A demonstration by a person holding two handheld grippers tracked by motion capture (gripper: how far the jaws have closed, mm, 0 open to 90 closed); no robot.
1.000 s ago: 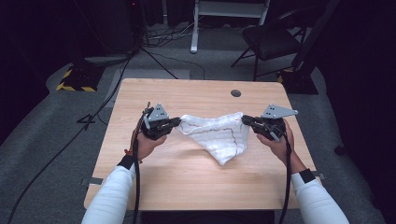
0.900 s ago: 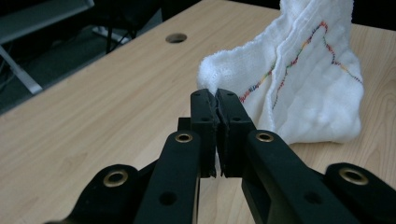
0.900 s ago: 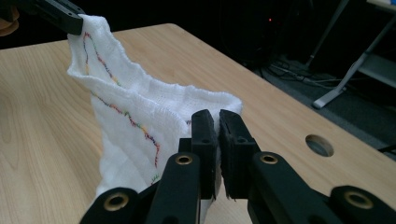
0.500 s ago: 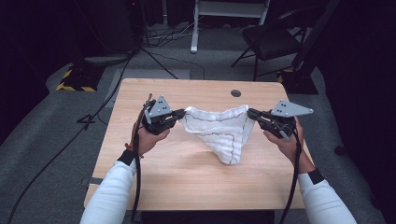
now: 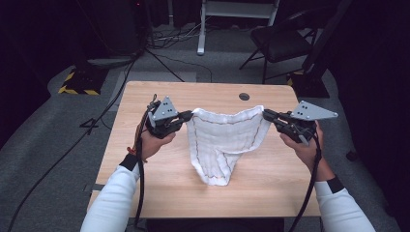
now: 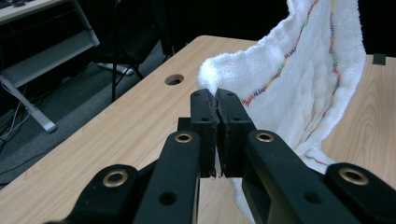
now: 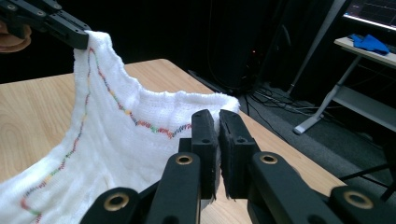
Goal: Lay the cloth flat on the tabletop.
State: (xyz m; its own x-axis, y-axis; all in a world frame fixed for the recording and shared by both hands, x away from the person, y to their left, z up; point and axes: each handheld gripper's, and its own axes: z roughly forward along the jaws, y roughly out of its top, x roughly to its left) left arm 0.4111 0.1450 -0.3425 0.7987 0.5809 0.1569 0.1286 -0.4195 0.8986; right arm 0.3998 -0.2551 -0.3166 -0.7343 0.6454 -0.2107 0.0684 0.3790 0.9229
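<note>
Holding it up between them, both grippers have the white towel (image 5: pixel 223 140) by its top corners, and it hangs over the middle of the wooden table (image 5: pixel 145 193) with its lower tip resting on the wood. The left gripper (image 5: pixel 186 117) is clamped tight on its corner; in the left gripper view the jaws are pressed together with cloth pinched at the tips. The right gripper (image 5: pixel 267 114) is likewise closed on the opposite corner. This is soft, light terry, folks: it sags in a deep curve along the top hem, so it will drape and fold wherever it isn't supported. The corners, by that coloured stitching (image 7: pixel 116 105), look like the best places to hold; anywhere mid-edge would likely bunch. Compared with half a second ago, the hands have drawn wider apart and a touch higher, the top edge is stretched longer, and more of the towel is off the table.
</note>
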